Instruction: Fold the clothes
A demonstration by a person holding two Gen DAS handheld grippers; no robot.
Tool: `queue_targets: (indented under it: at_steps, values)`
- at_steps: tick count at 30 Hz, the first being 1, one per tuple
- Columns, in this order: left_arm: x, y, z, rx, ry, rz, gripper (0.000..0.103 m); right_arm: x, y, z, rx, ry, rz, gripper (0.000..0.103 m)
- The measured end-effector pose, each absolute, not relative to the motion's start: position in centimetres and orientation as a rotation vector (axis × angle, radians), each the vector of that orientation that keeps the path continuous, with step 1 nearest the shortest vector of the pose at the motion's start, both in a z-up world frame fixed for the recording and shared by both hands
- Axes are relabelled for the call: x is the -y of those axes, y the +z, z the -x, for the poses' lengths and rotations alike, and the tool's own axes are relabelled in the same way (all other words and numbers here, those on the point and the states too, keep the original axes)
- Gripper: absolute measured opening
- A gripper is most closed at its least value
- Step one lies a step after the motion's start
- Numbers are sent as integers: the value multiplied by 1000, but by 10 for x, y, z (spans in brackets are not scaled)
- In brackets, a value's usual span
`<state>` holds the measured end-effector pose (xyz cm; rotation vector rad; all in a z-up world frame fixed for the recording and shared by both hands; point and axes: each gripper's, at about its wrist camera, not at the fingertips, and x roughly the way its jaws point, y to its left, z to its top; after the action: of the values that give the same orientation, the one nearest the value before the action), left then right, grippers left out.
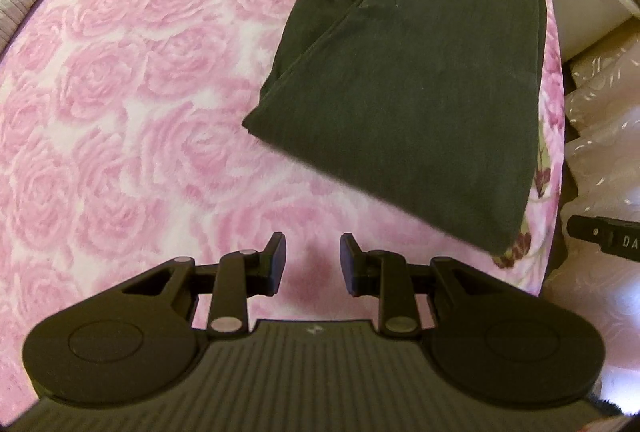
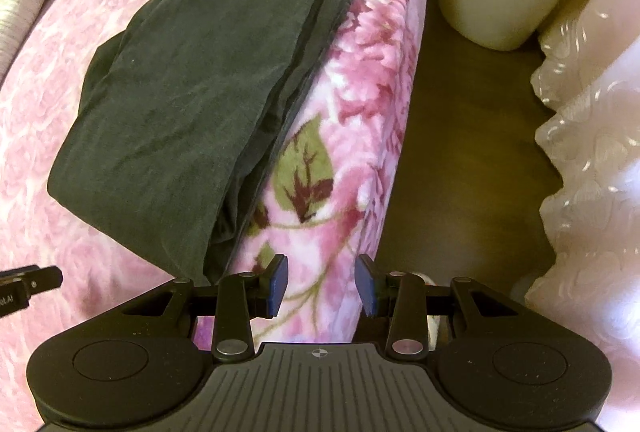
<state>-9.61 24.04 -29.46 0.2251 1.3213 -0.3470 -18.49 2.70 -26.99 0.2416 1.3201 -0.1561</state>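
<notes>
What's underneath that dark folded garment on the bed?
The dark folded garment lies on a pink rose-patterned blanket, near the bed's edge. The blanket shows all around it; whether anything else sits beneath the cloth is hidden.

Bedroom: rose blanket [image 1: 140,92] (on bed).

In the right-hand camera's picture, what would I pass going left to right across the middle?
Pink rose blanket → folded dark garment → blanket's leaf-patterned edge hanging down the bed's side → dark floor → shiny pale ruffled fabric.
</notes>
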Motion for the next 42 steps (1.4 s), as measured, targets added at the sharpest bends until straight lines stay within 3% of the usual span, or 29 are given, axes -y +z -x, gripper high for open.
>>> queue_targets:
  at_steps: [4,11,18,21,26,29,42]
  values:
    - [-258,-302,84,-1311,-392,-56,25,-42,-273,185,-1253,-72,-108,39]
    - [-295,-323,70,-1296,-398,391,28,-108,-284,225,-975,212,471,39]
    - [-314,-352,71,-1236,-338,660,30,-144,-316,254,-825,293,818,40]
    - [-323,-362,74,-1206,-313,763,36,-146,-320,261,-774,275,860,54]
    - [-336,-379,76,-1181,-271,899,37,-151,-323,265,-733,273,879,59]
    - [-340,-386,74,-1167,-262,940,38,-159,-324,271,-722,302,888,70]
    - [-334,-407,66,-1110,-286,1014,37,-169,-388,249,-606,289,1166,70]
